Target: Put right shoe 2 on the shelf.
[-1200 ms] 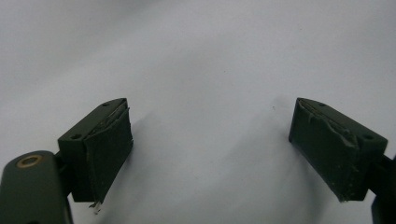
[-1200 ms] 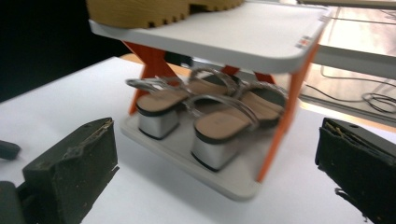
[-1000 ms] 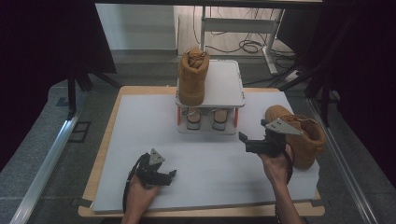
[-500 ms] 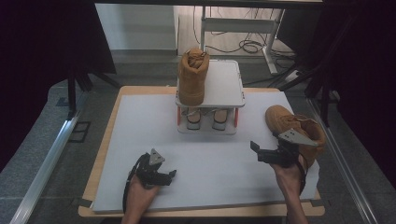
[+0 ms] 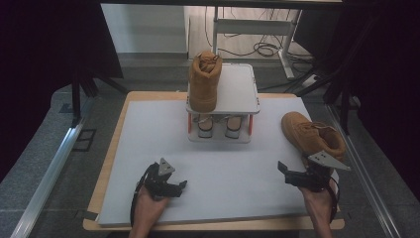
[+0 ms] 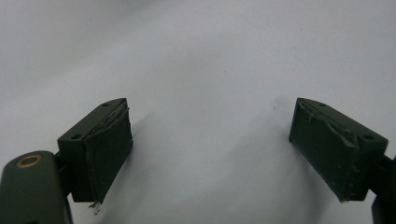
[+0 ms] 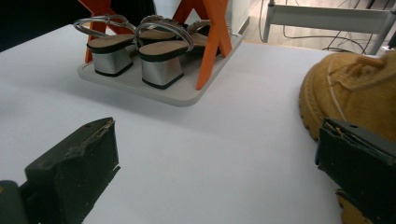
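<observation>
One tan boot (image 5: 203, 82) stands upright on the top shelf of a small white rack (image 5: 240, 89) with orange legs. A second tan boot (image 5: 313, 136) lies on the white table at the right, toe toward the rack. My right gripper (image 5: 288, 176) is open just in front of and left of this boot, holding nothing. In the right gripper view (image 7: 219, 154) the boot's toe (image 7: 355, 88) sits close behind the right jaw. My left gripper (image 5: 176, 187) rests open near the front left, and its own view (image 6: 210, 135) has bare white surface between the jaws.
A pair of silver block-heel sandals (image 7: 154, 51) sits on the rack's lower tray (image 7: 187, 95). The white board (image 5: 148, 139) covers a wooden table. Metal rails run along both sides, and a desk frame with cables (image 5: 262, 47) stands behind.
My right gripper has drawn back from the boot on the table toward the front edge. The boot stays put. The left gripper has not moved.
</observation>
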`<action>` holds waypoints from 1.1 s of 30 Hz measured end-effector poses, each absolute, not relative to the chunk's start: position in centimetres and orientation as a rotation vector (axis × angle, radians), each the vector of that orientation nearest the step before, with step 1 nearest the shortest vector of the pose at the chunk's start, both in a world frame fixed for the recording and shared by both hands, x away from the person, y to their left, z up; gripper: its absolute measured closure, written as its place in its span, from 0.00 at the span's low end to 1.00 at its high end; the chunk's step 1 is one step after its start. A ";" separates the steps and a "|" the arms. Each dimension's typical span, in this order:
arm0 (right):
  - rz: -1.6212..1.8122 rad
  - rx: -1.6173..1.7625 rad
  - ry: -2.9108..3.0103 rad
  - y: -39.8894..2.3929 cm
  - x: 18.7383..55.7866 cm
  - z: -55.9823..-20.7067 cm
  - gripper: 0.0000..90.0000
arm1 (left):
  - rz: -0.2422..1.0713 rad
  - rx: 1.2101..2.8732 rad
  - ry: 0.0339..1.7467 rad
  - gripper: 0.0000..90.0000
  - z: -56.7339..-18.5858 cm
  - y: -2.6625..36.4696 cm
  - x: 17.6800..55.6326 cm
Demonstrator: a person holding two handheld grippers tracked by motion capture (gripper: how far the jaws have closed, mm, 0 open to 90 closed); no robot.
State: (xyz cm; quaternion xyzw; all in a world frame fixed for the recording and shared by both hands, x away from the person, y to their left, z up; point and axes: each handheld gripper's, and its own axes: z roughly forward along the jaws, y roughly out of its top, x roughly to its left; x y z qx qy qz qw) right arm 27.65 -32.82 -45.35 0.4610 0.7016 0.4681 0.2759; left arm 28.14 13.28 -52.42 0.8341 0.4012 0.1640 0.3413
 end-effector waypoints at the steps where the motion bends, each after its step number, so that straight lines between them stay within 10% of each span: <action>1: 1.252 1.242 1.881 -33.0 27.5 -45.4 0.00 | 0.426 2.169 1.044 0.15 -52.4 13.3 28.1; 33: 1.125 1.416 1.698 -40.8 24.6 -46.7 0.00 | 0.424 2.169 1.044 0.15 -52.4 13.3 28.2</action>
